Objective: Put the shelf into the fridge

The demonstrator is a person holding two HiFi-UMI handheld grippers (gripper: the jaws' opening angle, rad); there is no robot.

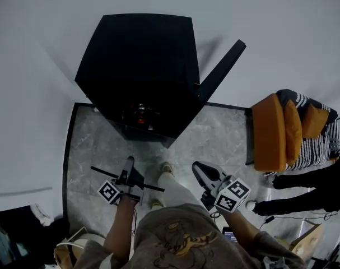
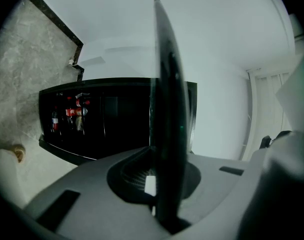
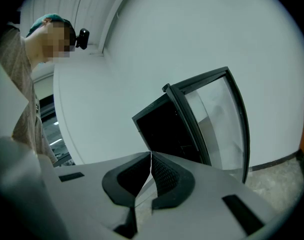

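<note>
The black fridge (image 1: 141, 60) stands against the white wall with its glass door (image 1: 223, 69) swung open to the right. Bottles and cans (image 2: 71, 113) show inside it. My left gripper (image 1: 128, 162) is shut on the shelf (image 1: 154, 188), a thin dark pane that looks like a line in the head view. In the left gripper view the shelf (image 2: 168, 109) stands edge-on between the jaws, in front of the fridge (image 2: 111, 129). My right gripper (image 1: 196, 167) is shut with nothing in it and points at the fridge (image 3: 164, 129) and its door (image 3: 219, 119).
An orange chair (image 1: 273, 132) with striped cushions stands at the right. Another person's dark-clad legs (image 1: 304, 190) reach in beside it. The holder's shoes (image 1: 167, 167) rest on the marble floor (image 1: 91, 144), which has a dark border at the left.
</note>
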